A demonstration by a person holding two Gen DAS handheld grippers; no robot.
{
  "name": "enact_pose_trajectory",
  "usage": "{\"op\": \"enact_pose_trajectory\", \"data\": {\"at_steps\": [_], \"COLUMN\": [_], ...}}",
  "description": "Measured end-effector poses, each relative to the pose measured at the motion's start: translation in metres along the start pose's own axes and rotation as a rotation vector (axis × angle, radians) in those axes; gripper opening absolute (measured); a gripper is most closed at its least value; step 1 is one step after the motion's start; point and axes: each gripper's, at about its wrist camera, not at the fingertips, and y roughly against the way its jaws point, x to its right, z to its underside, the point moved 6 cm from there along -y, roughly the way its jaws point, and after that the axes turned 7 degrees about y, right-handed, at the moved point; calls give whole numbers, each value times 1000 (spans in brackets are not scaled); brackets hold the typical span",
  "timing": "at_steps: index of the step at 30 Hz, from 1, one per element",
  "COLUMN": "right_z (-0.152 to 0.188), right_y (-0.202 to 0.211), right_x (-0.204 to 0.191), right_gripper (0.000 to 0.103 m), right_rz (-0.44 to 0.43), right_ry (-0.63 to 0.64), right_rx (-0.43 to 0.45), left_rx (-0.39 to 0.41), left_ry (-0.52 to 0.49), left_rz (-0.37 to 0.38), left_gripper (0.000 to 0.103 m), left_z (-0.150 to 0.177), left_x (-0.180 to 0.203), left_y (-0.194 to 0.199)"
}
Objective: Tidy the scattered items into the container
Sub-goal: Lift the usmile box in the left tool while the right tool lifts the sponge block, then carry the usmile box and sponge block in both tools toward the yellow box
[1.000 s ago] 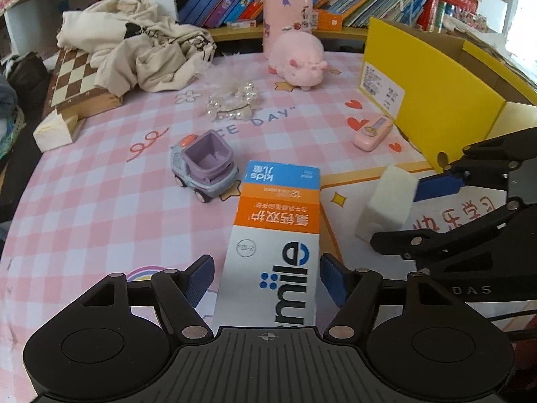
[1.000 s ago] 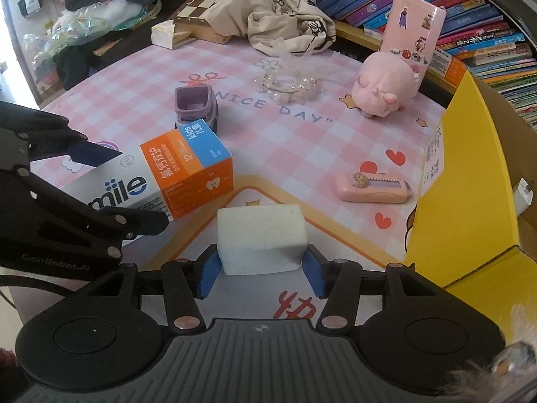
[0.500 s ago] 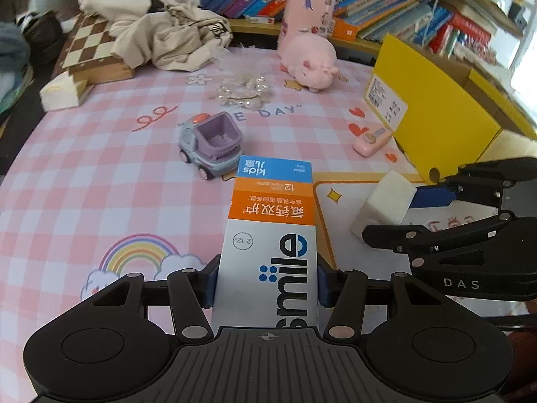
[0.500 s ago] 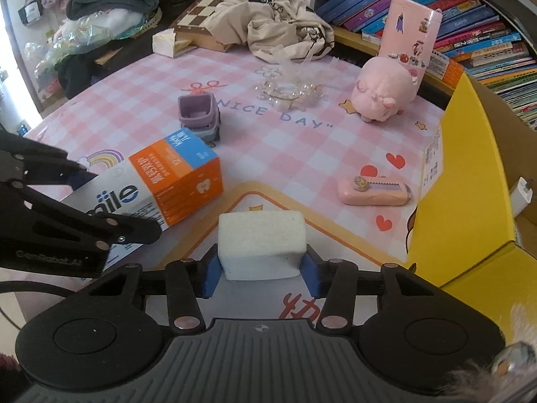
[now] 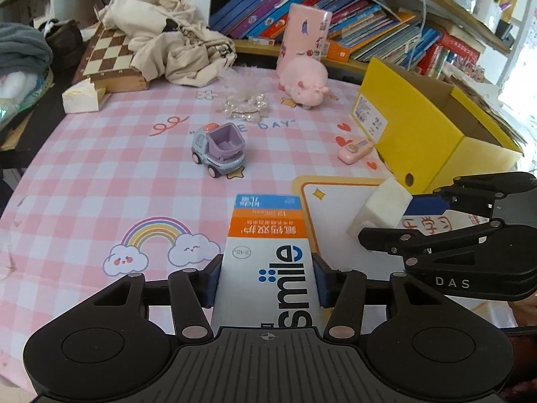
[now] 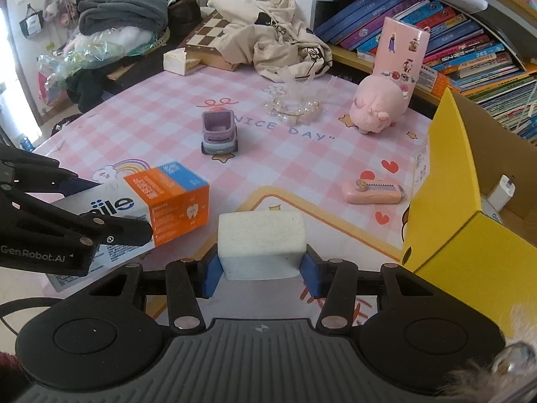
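Pink-and-white checked cloth (image 5: 84, 174) over the surface; white, orange and blue toothpaste box (image 5: 266, 245); off-white speckled sponge block (image 6: 261, 238); yellow cardboard box (image 5: 412, 134); lilac-and-grey toy truck (image 5: 218, 149); pink plush pig (image 5: 303, 82); brown-and-cream chessboard (image 5: 107, 52).

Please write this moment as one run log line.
left gripper: shut on toothpaste box | right gripper: shut on white block | yellow box: open, to the right | neither item in it yet

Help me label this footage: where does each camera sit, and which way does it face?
Left wrist: on the left tongs, looking along the toothpaste box they grip; right tongs show.
Right wrist: on the right tongs, looking along the white block they grip; left tongs show.
Shared: toy truck, yellow box.
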Motion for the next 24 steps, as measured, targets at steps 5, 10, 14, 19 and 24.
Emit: {"op": "enact_pose_trajectory", "data": {"at_steps": [5, 10, 14, 19, 24], "right_z": [8, 17, 27, 35, 37], "right_y": [14, 28, 35, 38, 38], "right_x": [-6, -10, -13, -12, -11], "right_gripper": [46, 45, 45, 45, 45], "right_rz": [25, 55, 73, 84, 86], "right_ry": [-27, -58, -70, -92, -95], "right_rx": [18, 32, 20, -2, -6], "left_rx": [31, 41, 26, -6, -42], "left_ry": [-1, 23, -27, -87, -127], "left_rz": [4, 12, -8, -40, -87], "left_gripper": [51, 51, 51, 51, 51], "left_z": [7, 16, 24, 34, 40], "left_x": [1, -3, 1, 3, 3], "left_y": [13, 18, 16, 8, -6]}}
